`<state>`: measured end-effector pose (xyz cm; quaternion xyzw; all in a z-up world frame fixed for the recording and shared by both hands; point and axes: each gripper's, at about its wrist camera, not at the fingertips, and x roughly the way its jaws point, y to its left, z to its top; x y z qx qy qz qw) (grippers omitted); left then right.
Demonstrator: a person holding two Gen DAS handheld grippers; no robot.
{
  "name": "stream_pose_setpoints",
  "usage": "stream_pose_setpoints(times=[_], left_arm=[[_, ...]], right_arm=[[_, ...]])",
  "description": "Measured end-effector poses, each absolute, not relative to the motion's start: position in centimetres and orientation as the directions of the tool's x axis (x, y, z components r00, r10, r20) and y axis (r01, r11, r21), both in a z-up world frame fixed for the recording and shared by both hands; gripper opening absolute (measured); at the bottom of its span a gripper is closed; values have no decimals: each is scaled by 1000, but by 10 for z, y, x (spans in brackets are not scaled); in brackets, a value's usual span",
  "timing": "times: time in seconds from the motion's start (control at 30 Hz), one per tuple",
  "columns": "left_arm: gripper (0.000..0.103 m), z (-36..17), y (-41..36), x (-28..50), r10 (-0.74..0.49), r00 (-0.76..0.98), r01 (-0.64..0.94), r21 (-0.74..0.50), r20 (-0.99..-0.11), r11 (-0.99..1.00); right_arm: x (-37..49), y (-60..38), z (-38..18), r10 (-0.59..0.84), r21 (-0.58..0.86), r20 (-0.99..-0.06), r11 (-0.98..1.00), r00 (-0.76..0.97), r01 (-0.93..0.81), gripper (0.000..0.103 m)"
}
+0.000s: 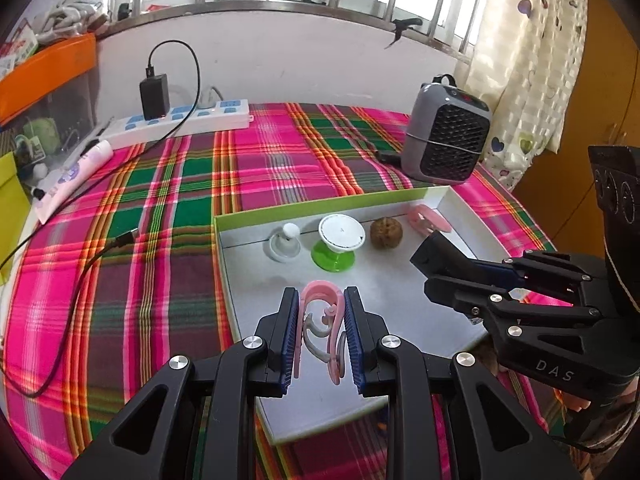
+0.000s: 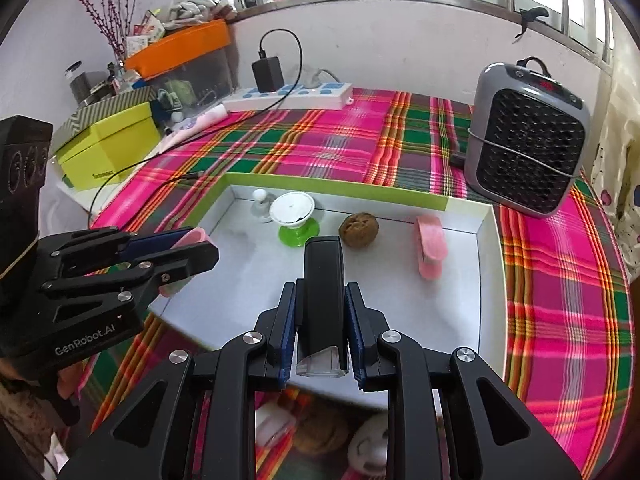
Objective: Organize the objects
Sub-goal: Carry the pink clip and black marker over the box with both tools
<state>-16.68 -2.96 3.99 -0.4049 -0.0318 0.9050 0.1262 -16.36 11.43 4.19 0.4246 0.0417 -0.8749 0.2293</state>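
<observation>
A shallow white tray with green rim (image 1: 280, 210) (image 2: 320, 181) lies on the plaid cloth. In it stand a small white knob piece (image 1: 285, 240) (image 2: 261, 204), a white and green dish stand (image 1: 338, 242) (image 2: 294, 216), a brown walnut (image 1: 385, 232) (image 2: 359, 229) and a pink clip (image 1: 428, 218) (image 2: 430, 246). My left gripper (image 1: 322, 328) (image 2: 188, 248) is shut on a second pink clip (image 1: 322, 320) above the tray's near part. My right gripper (image 2: 322, 324) (image 1: 434, 264) is shut on a black oblong object (image 2: 322, 300) (image 1: 438, 254) above the tray.
A grey fan heater (image 1: 446, 136) (image 2: 528, 144) stands at the tray's far right. A white power strip (image 1: 180, 118) (image 2: 292, 94) with a black charger lies at the back. A black cable (image 1: 80, 280) trails left. A yellow-green box (image 2: 108, 148) and orange bin (image 2: 180, 46) stand at the left.
</observation>
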Motion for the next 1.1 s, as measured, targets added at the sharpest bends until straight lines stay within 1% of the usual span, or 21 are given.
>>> stream_pose_setpoints(times=[0.47,1.1], left_arm=[[21,22,-28,-195,240,-606,-188,-157,-758,-970],[21,19,-23,-203,209,-608,-187,-118,-766,-975]], right_arm=[[-193,104,23,-363,135,-800,-885,-477,446,24],[-202,100,17,-348,121,-808,-888,-475,443,24]])
